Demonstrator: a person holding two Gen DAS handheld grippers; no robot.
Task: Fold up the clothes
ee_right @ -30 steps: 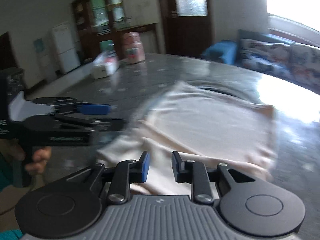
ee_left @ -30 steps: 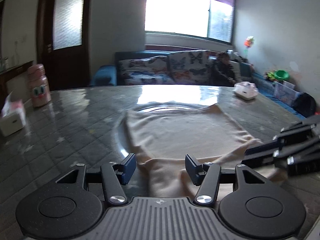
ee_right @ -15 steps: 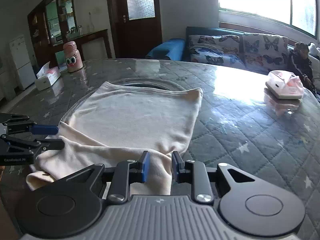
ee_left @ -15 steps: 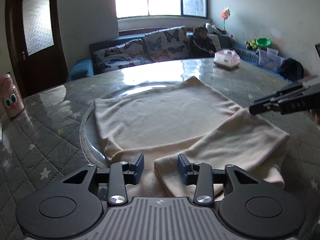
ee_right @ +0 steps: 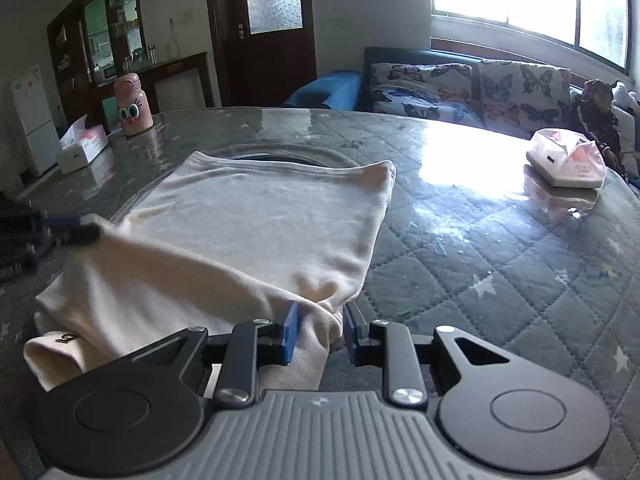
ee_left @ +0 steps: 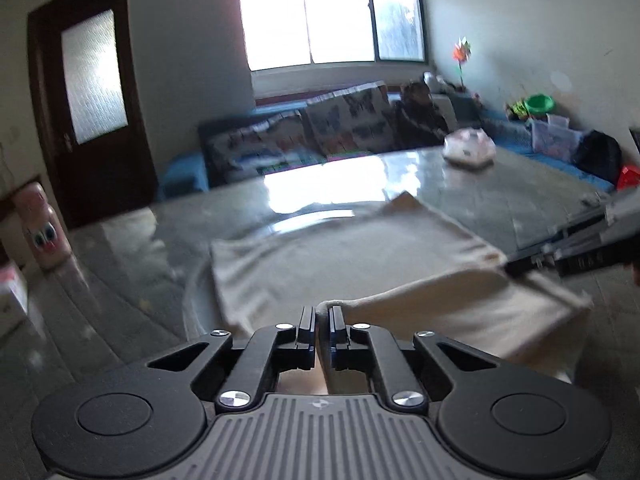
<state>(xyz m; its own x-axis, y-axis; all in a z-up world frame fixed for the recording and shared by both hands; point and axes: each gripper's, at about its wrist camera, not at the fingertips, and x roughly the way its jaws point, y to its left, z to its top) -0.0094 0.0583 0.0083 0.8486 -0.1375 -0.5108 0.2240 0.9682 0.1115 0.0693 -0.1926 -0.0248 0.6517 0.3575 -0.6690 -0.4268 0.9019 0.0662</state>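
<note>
A cream garment (ee_right: 260,232) lies on the grey quilted table (ee_right: 500,264), its near part folded back over itself. It also shows in the left wrist view (ee_left: 360,256). My left gripper (ee_left: 322,320) is shut on the near left corner of the folded part. My right gripper (ee_right: 318,334) is shut on the near right corner, cloth bunched between its blue pads. The left gripper shows blurred at the left edge of the right wrist view (ee_right: 60,232). The right gripper shows at the right of the left wrist view (ee_left: 568,252).
A pink cartoon bottle (ee_right: 132,106) and a white tissue box (ee_right: 82,148) stand at the table's far left. A pink-white tissue pack (ee_right: 568,158) lies far right. A glass turntable rim (ee_right: 280,156) shows under the garment. A butterfly-print sofa (ee_right: 460,88) stands behind.
Both grippers have closed on the near corners of the garment's folded part. The left gripper's jaws went from wide apart to shut, and the cloth edge is lifted slightly.
</note>
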